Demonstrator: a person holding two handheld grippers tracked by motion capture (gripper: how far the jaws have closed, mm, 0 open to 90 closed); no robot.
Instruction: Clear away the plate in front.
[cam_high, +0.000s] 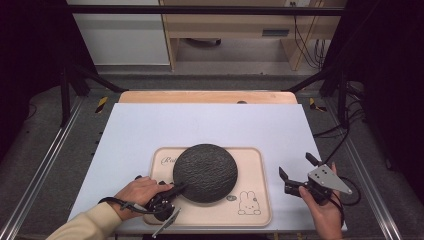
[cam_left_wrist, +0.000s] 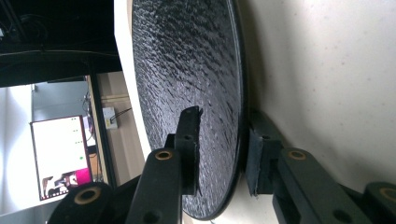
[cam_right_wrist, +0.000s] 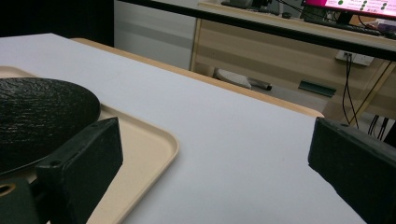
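Left hand-held gripper (cam_high: 176, 192): low at the near left of the tray, its jaws closed over the near-left rim of the black plate (cam_high: 205, 172). From the left gripper view, one jaw lies on the rough top face and the other sits under the rim, so I'd call the pinch made.

Black plate: dark, round and coarse-textured, on the beige tray (cam_high: 255, 175), left of the tray's middle. I cannot tell whether the gripped edge is raised off the tray yet.

Beige tray: flat on the white table (cam_high: 200, 125), near the front edge, with a little rabbit drawing (cam_high: 247, 204) at its near right corner.

Right hand-held gripper (cam_high: 298, 171): off the tray's right edge, above bare table, jaws spread wide and holding nothing. The right gripper view looks past the tray corner, with the plate off to one side.

Done so far, by my reading: the reach and the grip on the plate with the left.

Left to do, by my reading: lifting or shifting the plate; where it is to go, nothing here tells me. The right seems to be waiting, perhaps to steady the tray or take the plate's other side.
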